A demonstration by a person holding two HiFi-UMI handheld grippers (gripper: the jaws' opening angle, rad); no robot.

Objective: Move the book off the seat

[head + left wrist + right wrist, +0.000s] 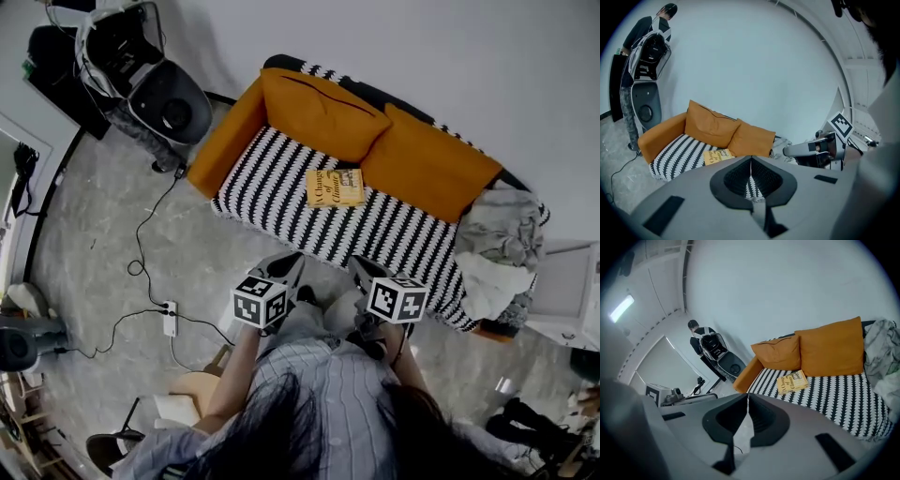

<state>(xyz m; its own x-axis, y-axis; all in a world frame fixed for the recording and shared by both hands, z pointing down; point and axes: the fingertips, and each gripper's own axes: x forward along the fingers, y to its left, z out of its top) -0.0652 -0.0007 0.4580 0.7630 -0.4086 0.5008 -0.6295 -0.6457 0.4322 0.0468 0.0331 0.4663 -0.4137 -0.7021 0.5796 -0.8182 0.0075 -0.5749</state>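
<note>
Book (336,187) lay flat, cover up, on the striped seat (267,192) of the sofa, toward the back. It sat just in front of where the two orange cushions (323,112) met. Whether its far edge touched them I could not tell. Nothing rested on it.

Left tool (281,269) and right tool (367,272) were held side by side, close in front of the person's chest. Both were short of the seat's front edge and well apart from the book. Each pointed forward and somewhat down toward the sofa, forearms drawn in near the body. Each tool's own view showed its jaws pressed together with nothing between them.

Judgement: this was the approach, and the book was not yet touched. Tools carried closed and tucked in suited walking up rather than grasping. At least one would have to spread before taking the book. A thin book flat on soft fabric gives little edge to get under, and its near edge looked the most reachable. Crumpled grey cloth (502,234) filled the sofa's right end. A cable (141,267) trailed over the floor to the left.
</note>
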